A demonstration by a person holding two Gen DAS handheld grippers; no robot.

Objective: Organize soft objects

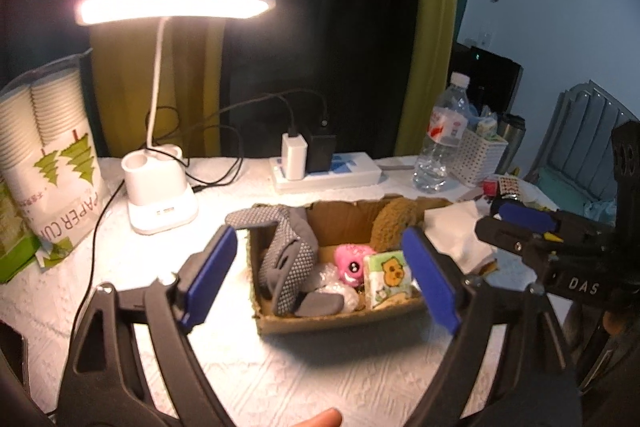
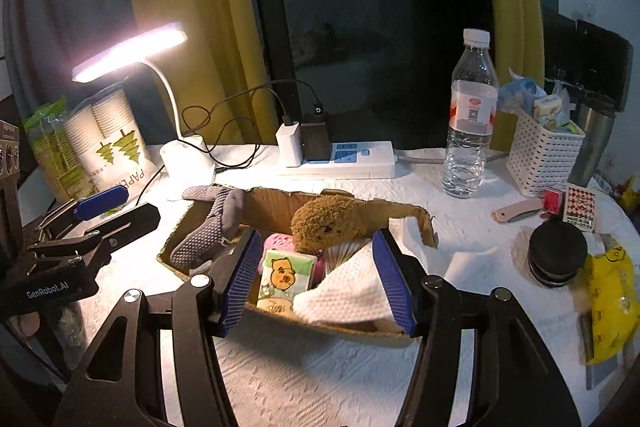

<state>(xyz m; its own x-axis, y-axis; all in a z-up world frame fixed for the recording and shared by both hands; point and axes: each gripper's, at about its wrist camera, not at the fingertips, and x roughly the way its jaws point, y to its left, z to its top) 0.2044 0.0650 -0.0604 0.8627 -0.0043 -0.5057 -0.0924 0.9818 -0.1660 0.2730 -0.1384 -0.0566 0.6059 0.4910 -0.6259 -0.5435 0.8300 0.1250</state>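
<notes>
A: While the left wrist view is on screen, report the left gripper [image 1: 324,277].

B: Its two blue-padded fingers [image 1: 430,281] stand wide apart and grip nothing. They hover above the near side of the shallow brown cardboard box [image 1: 340,321], which rests on the white textured tablecloth [image 1: 280,379].

A: Box contents?

B: A grey dotted fabric glove [image 1: 286,259] is draped over the left wall. A small pink plush toy [image 1: 352,263] lies in the middle, a green-and-white tissue pack with a cartoon bear [image 1: 390,279] just beside it, and a brown fuzzy plush toy [image 1: 394,223] leans at the rear. Clear crumpled plastic [image 1: 338,287] lies on the floor of the box.

A: Surroundings?

B: A lit white desk lamp [image 1: 160,183] stands left of the box, and a white power strip [image 1: 328,173] lies behind it. The right gripper [image 1: 524,215] enters from the right edge.

A: Proceed to the right wrist view.

B: The right gripper [image 2: 316,279] is spread open, with nothing clamped. Between its fingers lies a white dimpled paper towel [image 2: 346,297], resting over the near right corner of the box [image 2: 416,217]. The tissue pack [image 2: 284,277] sits left of the towel, the brown plush toy [image 2: 326,221] behind it, and the glove [image 2: 212,223] over the left wall. A clear plastic water bottle [image 2: 470,119] stands well behind, near a white perforated plastic basket [image 2: 540,157].
</notes>
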